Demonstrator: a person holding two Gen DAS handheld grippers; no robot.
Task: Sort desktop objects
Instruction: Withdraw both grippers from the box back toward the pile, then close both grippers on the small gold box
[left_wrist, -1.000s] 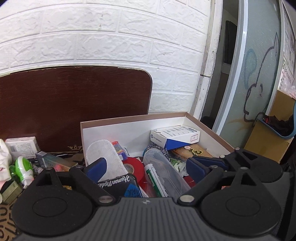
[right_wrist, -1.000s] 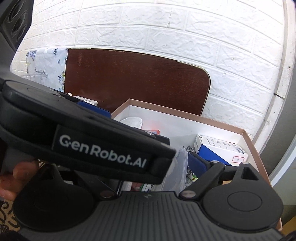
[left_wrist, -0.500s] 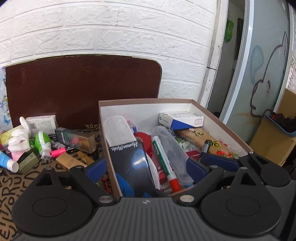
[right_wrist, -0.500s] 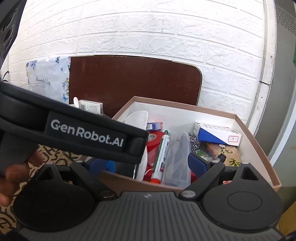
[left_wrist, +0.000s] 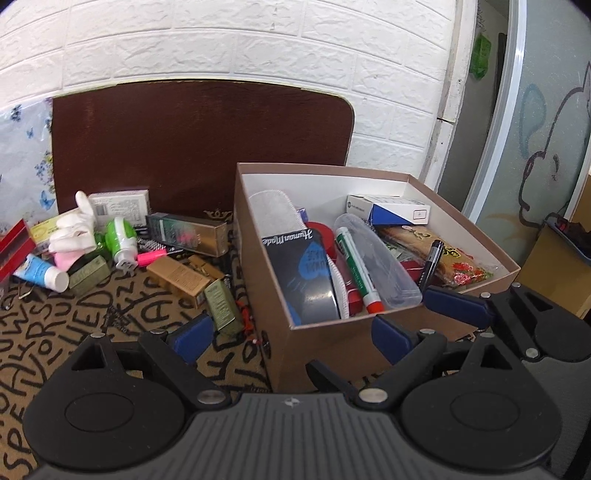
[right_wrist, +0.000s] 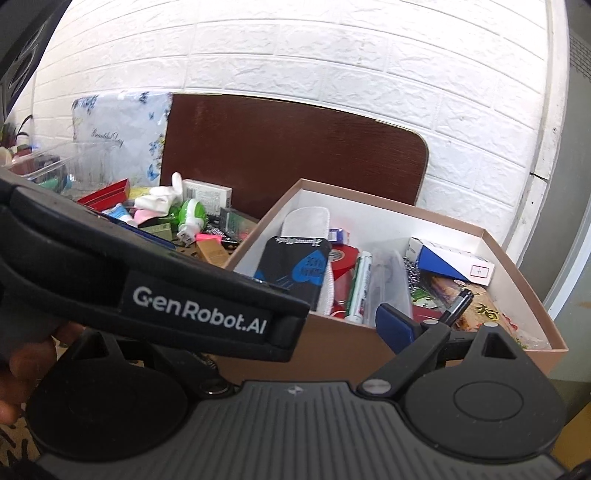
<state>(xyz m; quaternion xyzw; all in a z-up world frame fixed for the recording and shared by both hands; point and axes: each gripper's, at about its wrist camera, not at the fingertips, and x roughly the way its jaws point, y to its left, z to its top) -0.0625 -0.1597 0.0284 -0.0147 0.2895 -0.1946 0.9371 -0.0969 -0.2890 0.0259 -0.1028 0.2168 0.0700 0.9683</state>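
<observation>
Now we see the brown box (left_wrist: 354, 343) filling the middle and right of the left wrist frame, standing on the patterned tabletop (left_wrist: 74, 325). Inside it, a black HumanMade packet (left_wrist: 299, 273) leans at the near left corner, with a clear plastic case (left_wrist: 380, 258), a green-and-red marker (left_wrist: 356, 269), a red tape roll (left_wrist: 323, 236) and a blue-and-white carton (left_wrist: 391, 212) further right. Left of the box, loose items crowd the tabletop: a green-and-gold carton (left_wrist: 188, 234), a white glove (left_wrist: 75, 225), a green-and-white plug-in device (left_wrist: 122, 240) and a blue tube (left_wrist: 38, 271).

Our left gripper (left_wrist: 291, 332) hovers before the box's near wall, jaws wide and holding nothing. Our right gripper (right_wrist: 391, 325) sits low in its frame; its left finger is hidden behind the other tool's body, so we cannot tell its jaws' state.
</observation>
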